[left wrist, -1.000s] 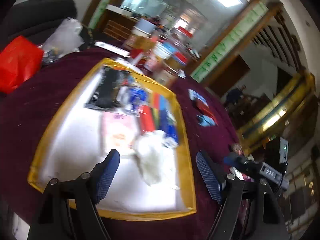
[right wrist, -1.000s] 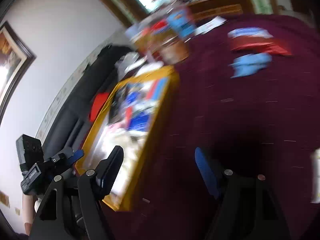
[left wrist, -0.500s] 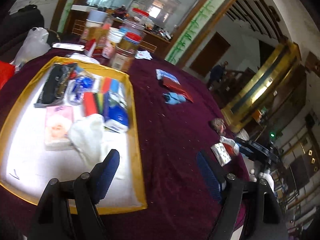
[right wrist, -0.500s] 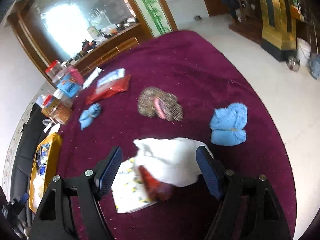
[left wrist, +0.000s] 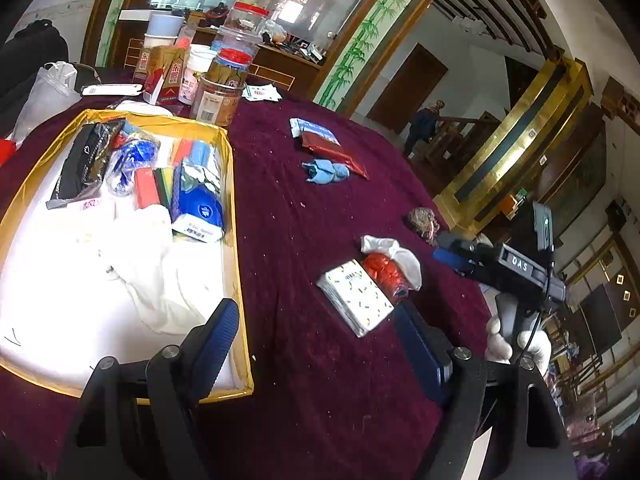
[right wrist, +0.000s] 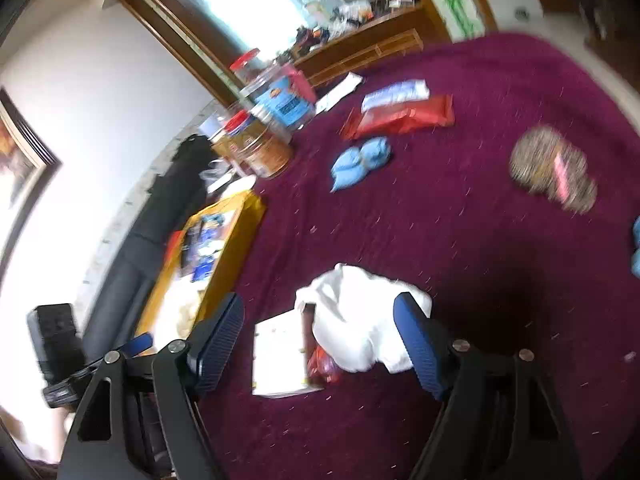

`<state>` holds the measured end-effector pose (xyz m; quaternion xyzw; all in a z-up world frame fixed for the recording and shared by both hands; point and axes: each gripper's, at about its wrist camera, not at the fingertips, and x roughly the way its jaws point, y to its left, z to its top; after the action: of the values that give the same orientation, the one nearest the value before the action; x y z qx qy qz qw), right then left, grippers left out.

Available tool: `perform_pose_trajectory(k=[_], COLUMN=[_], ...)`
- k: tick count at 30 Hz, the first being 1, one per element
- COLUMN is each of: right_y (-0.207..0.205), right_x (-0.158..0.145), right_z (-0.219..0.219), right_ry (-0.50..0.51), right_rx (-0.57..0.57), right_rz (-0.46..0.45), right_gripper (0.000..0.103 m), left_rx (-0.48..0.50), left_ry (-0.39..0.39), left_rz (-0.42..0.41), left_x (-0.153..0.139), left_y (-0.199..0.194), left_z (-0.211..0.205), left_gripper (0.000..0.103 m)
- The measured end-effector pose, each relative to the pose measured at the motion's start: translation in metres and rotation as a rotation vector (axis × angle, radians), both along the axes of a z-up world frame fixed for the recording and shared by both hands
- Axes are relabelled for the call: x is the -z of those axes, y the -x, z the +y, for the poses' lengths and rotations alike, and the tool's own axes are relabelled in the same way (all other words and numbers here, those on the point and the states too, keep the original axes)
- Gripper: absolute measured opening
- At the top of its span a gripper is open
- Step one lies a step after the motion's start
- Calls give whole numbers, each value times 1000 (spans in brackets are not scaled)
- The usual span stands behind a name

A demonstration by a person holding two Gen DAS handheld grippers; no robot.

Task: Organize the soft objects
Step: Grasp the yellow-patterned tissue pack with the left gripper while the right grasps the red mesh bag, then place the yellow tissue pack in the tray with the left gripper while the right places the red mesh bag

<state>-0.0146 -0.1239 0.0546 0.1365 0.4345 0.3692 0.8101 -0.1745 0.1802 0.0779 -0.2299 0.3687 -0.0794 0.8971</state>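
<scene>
My right gripper (right wrist: 320,340) stands open low over a small heap on the maroon tablecloth: a white cloth (right wrist: 360,312), a red bundle (right wrist: 320,364) half under it and a white dotted tissue pack (right wrist: 280,356). Its pads touch none of them. The left wrist view shows the same heap, cloth (left wrist: 400,256), red bundle (left wrist: 386,272) and pack (left wrist: 356,296), just ahead of my open, empty left gripper (left wrist: 320,340), which hovers beside the gold-rimmed tray (left wrist: 234,264). The tray holds a white cloth (left wrist: 160,280) and several packets.
Blue socks (right wrist: 360,160), a red packet (right wrist: 404,118) and a brown patterned bundle (right wrist: 552,168) lie farther out on the cloth. Jars and boxes (left wrist: 216,92) stand behind the tray. A gloved hand (left wrist: 516,340) holds the right gripper at the table's right edge.
The left wrist view has swung right, from over the tray to the cloth beside it. The right gripper swept across the table and now sits closer over the white cloth heap.
</scene>
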Motion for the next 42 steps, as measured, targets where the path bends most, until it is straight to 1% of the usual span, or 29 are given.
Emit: perform_pose_trajectory(k=[2,7,9,11,13,14,15,16,17,19,20,22,23,24,26,28,29,32,34,37,38,39,40,41,42], right_y=[2,4,3,3,3,2,1,-4,-10,-24,-30,-38,-41,-43,-44,-43,-42,-41,-39,-34,-30,-29,-27,-24,-22], right_x=[-4,10,18,24,28,30,32,33,35,41,44,48,50,53,54,53,52,50,45,35,30,27,24,20,17], right_z=[3,15,9,20,34,38,41,39,33,13,-1,-23,-31,-37,-42,-41,-41,-43,-48,-55,-57,-58,-58,-56,-53], right_ry=[60,194,210,226,264,280,299,304,270,164,122,106,116,124,94,101,106,89,80,54,35,22,4,-16,-27], right_rx=[38,76,62,41,28,30,38,54,70,105,148,228,268,292,297,297,297,302,320,351,354,352,345,327,304], right_rz=[-36,-33,-33,-33,-52,-60,-63,-58,-38,31,58,72,75,80,91,77,70,59,34,-17,-41,-54,-72,-91,-105], right_gripper=[78,78,78,78,78,74,61,54,50,50,50,50,50,50,51,54,58,59,59,61,62,63,65,71,73], left_rx=[12,52,76,99,121,130,138,146,155,163,167,170,170,169,163,155,149,131,131,147,152,153,156,159,157], left_ry=[0,-3,-11,-20,-24,-28,-31,-33,-37,-47,-49,-56,-63,-68,-73,-82,-92,-143,-174,-250,-276,-305,-331,-329,-312], left_rz=[6,32,41,52,63,69,73,75,79,88,94,109,117,125,147,166,170,189,198,177,163,150,140,135,134], left_x=[3,12,14,16,18,19,20,20,20,22,24,28,31,34,41,47,50,58,64,67,67,68,68,68,68], left_y=[0,-5,-7,-9,-11,-12,-12,-13,-15,-19,-23,-32,-38,-43,-56,-70,-75,-96,-107,-116,-118,-119,-119,-118,-117], left_z=[-3,-18,-27,-36,-44,-48,-52,-54,-58,-62,-65,-72,-76,-79,-84,-89,-91,-100,-107,-121,-125,-128,-129,-128,-125], left_gripper=[83,83,83,83,83,83,83,83,83,83,83,83,83,83,83,83,83,83,83,83,77,61,59,58,57])
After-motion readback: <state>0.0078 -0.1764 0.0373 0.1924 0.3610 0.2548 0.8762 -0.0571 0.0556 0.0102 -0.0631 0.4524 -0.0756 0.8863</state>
